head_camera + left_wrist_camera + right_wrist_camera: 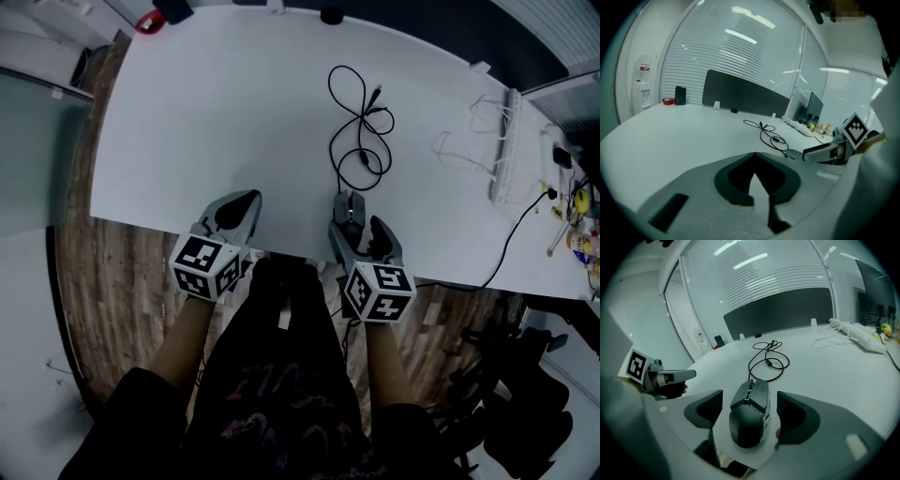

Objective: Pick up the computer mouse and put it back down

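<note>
A black computer mouse [750, 416] lies on the white table [234, 112] close to its front edge, also in the head view [350, 208]. Its black cable [361, 122] loops away toward the back. My right gripper [750, 399] stands open around the mouse, one jaw on each side and a gap between each pad and its flanks. In the head view the right gripper [356, 217] sits at the table's front edge. My left gripper [240, 204] rests to the left of it, shut with nothing in it, its tips [754, 159] meeting over bare table.
A white power strip [506, 150] with white leads [459, 150] lies at the right. A black cord [511, 244] runs off the right front edge, near small bottles [581, 225]. A dark partition [783, 310] lines the table's far side. Wooden floor [112, 281] lies below.
</note>
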